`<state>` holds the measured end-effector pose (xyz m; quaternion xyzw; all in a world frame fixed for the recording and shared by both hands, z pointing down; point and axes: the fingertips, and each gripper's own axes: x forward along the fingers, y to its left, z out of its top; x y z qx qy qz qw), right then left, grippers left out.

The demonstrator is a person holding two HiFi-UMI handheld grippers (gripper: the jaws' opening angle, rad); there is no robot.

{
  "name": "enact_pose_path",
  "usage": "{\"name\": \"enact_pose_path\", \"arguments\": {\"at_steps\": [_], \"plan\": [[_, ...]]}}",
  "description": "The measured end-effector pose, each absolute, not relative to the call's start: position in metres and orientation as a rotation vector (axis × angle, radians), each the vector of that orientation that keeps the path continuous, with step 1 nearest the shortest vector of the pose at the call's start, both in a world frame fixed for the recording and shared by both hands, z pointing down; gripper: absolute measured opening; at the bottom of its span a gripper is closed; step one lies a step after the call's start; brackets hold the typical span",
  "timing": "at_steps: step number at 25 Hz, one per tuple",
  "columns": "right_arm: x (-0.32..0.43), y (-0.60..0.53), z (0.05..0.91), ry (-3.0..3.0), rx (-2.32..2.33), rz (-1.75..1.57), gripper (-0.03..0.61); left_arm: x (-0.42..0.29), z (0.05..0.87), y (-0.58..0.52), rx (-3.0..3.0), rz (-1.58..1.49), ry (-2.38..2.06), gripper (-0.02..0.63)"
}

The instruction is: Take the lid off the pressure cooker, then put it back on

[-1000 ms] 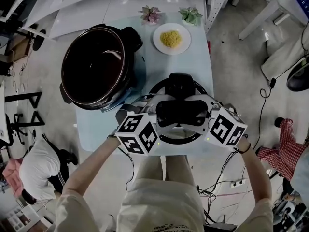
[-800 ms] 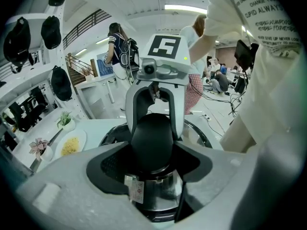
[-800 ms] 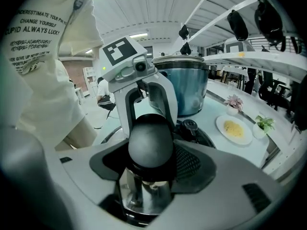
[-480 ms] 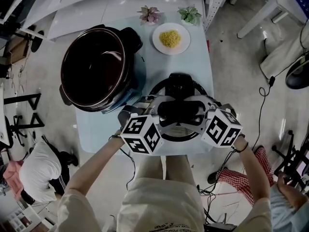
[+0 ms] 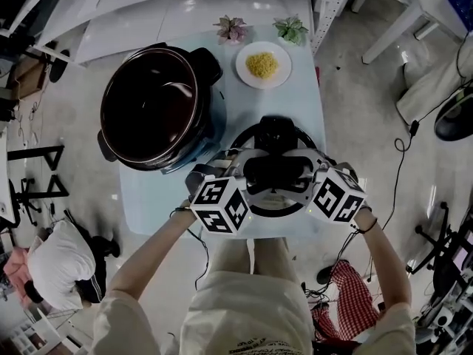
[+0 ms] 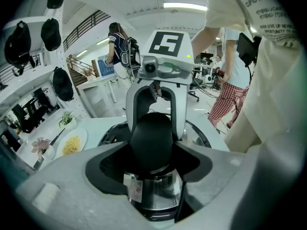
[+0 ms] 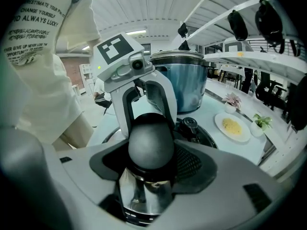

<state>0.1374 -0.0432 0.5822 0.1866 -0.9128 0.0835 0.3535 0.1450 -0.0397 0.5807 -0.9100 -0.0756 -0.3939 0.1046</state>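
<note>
left tongs [image 5: 247, 173], right tongs [image 5: 301, 171], both clamped

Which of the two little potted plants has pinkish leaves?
The small plant on the head view's left, nearest the open dark pressure cooker pot; its neighbour is green.

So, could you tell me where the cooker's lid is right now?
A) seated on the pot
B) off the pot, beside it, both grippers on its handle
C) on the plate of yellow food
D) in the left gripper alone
B: the lid is beside the open pot, with the left gripper and right gripper both clamped on its handle.
</note>
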Motion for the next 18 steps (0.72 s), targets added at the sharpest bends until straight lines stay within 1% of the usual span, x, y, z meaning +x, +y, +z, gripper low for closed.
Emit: {"name": "enact_pose_path", "arguments": {"at_steps": [5,13,18], "plan": [[0.142,-0.041,0.584,-2.337,0.587,0.312,0.278,0.142,0.58,-0.041,-2.728,-1.164,-0.077,0.281],[0.148,-0.04,0.587,-2.341,0.804,0.413,0.278,0.132,0.583,-0.047,-2.886,-1.139,0.278,0.281],[0.159,-0.04,0.585,-2.338,0.998,0.478,0.279,0.125,0.58,-0.048,-3.035,-1.068,0.557,0.281]]}}
